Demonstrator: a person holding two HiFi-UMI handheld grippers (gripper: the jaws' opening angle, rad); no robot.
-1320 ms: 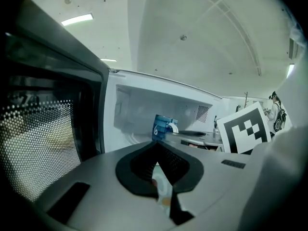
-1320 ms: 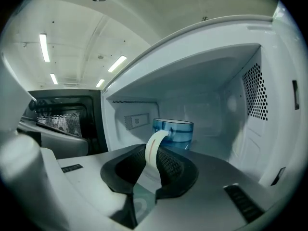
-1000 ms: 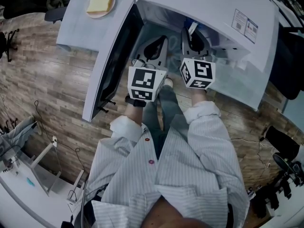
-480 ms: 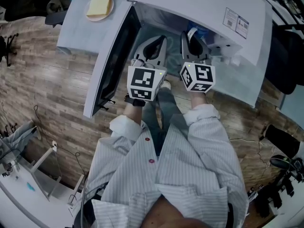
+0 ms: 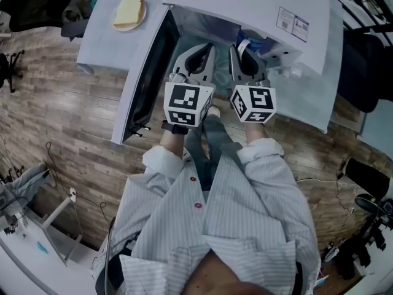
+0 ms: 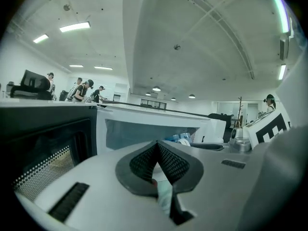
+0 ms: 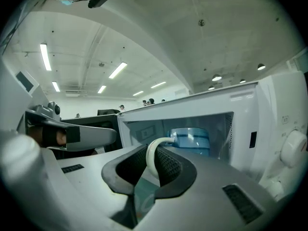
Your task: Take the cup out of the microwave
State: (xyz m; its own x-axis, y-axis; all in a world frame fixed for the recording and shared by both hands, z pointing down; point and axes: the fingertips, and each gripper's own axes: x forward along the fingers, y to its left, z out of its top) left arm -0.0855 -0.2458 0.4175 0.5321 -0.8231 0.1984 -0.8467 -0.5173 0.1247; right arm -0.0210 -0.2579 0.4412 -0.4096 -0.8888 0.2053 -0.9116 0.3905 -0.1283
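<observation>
Right gripper (image 7: pixel 158 150), jaws having just been closing, pinches the white handle (image 7: pixel 150 160) of the cup (image 7: pixel 190 139); left gripper (image 6: pixel 158 146) beside it, jaws together, empty. Blue-banded cup is inside the open microwave (image 7: pixel 269 109), door (image 5: pixel 147 72) swung left.

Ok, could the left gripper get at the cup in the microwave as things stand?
Probably yes. The door stands wide open and nothing lies between the left gripper and the cup. Its jaws are shut, though, and the right gripper holds the handle.
</observation>
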